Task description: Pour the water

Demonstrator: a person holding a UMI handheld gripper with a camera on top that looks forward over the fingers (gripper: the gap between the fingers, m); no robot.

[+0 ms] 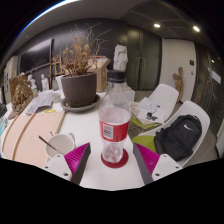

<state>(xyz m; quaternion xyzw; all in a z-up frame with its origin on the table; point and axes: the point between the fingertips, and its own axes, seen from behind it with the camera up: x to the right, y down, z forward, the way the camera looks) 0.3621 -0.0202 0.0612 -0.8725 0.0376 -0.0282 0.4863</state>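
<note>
A clear plastic bottle (pixel 115 115) with a red label and a white cap stands upright on a small red coaster (pixel 114 158) on the white table (pixel 100 175). It is between my gripper's (pixel 112 160) two fingers, with a gap on each side of its base. The magenta pads (pixel 79 156) flank it left and right. My gripper is open. A white cup (pixel 60 144) with something thin sticking out of it sits to the left of the left finger.
A potted plant (pixel 79 85) with dry branches on a saucer stands beyond the bottle to the left. Papers and clutter (pixel 38 100) lie further left. A black backpack (pixel 180 135) rests on a white chair (pixel 205 115) to the right; another white chair (pixel 160 100) is behind.
</note>
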